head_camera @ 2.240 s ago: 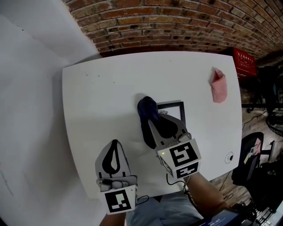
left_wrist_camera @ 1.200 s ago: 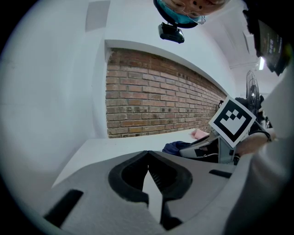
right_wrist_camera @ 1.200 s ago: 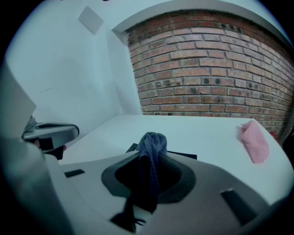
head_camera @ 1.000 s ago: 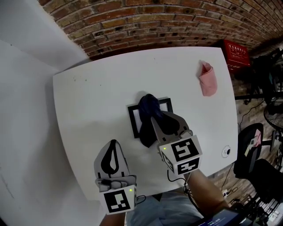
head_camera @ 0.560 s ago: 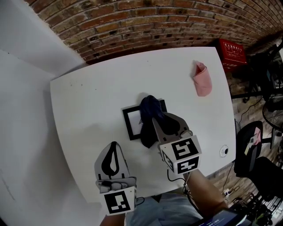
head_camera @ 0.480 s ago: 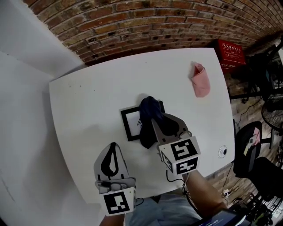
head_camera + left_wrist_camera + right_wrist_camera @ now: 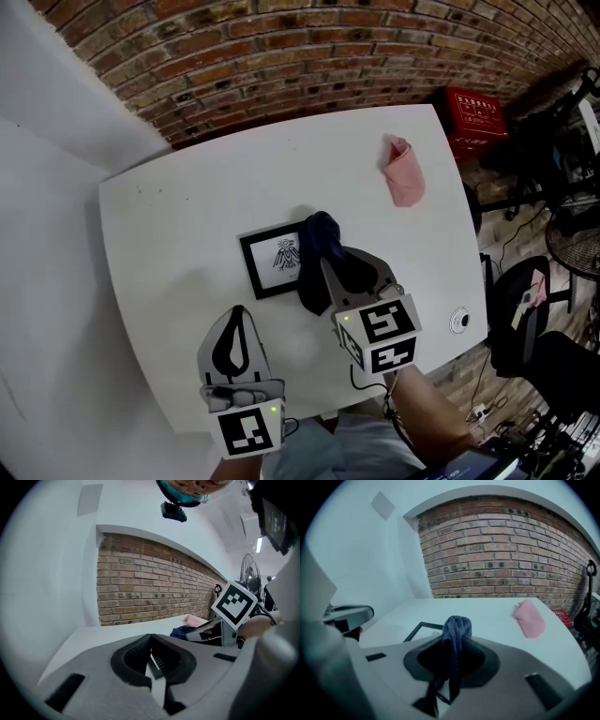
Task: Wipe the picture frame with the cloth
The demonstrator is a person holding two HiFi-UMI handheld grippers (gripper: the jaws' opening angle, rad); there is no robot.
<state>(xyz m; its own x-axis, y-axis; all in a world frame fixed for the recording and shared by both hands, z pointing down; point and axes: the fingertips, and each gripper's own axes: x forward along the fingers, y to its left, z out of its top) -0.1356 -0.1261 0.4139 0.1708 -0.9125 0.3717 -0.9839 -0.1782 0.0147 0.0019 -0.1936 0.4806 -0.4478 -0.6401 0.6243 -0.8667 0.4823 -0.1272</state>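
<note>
Right gripper view: right gripper (image 7: 322, 256) jaws are pinching the cloth (image 7: 457, 626) against the picture frame (image 7: 421, 629) to wipe; left gripper (image 7: 238, 315) jaws are idling closed, empty

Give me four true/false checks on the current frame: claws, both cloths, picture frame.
1. The right claw is shut on the dark blue cloth. True.
2. The left claw grips the picture frame. False: it is shut on nothing, above bare table near the person.
3. The pink cloth lies on the picture frame. False: it lies apart, toward the table's far right.
4. The picture frame lies flat on the table. True.
</note>
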